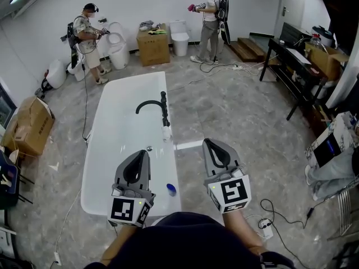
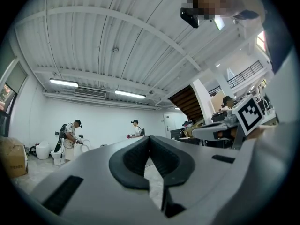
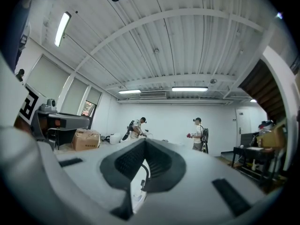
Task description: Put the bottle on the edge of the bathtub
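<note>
A long white bathtub (image 1: 106, 128) lies ahead of me, with a black faucet (image 1: 160, 106) on its right rim. A small white bottle-like thing (image 1: 166, 132) stands on that rim just below the faucet. Nearer to me a small blue-topped object (image 1: 171, 189) sits on the same edge. My left gripper (image 1: 139, 152) hangs over the tub's near end, shut and empty (image 2: 149, 139). My right gripper (image 1: 208, 142) is to the right of the rim, above the floor, also shut with nothing in it (image 3: 144, 142). Through the slit under its jaws a bit of the faucet (image 3: 143, 171) shows.
Cardboard boxes stand at the left (image 1: 31, 125) and at the back wall (image 1: 153, 45), next to a toilet (image 1: 180, 37). Two people (image 1: 88, 38) (image 1: 210, 15) work near the far wall. A dark table (image 1: 297, 66) lines the right side. Cables (image 1: 269, 220) trail on the floor.
</note>
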A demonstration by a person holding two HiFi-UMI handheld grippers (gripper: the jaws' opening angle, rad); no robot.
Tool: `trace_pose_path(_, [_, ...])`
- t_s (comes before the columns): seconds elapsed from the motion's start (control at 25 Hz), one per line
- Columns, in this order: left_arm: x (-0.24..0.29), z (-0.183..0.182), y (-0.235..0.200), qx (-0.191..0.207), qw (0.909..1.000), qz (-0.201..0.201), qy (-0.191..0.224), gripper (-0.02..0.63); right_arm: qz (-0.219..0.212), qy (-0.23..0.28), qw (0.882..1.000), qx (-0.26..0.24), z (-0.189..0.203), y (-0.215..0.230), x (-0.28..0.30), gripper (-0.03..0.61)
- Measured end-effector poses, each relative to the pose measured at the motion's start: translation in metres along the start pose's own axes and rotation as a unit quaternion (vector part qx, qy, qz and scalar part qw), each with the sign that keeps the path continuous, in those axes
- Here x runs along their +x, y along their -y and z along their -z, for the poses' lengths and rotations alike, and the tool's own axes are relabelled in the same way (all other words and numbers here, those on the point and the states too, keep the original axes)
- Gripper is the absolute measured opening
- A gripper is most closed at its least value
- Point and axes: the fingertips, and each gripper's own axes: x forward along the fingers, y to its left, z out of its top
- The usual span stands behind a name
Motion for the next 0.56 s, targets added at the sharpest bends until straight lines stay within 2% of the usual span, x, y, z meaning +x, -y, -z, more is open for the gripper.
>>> trace_pose_path(0.56, [-0.0012,0.0001,-0.0014,0.001,1.0000,0.001,-0.001,0.002,-0.013,-0.003,1.000,-0.001,0.0002,-0.0081,-0.0002,0.002])
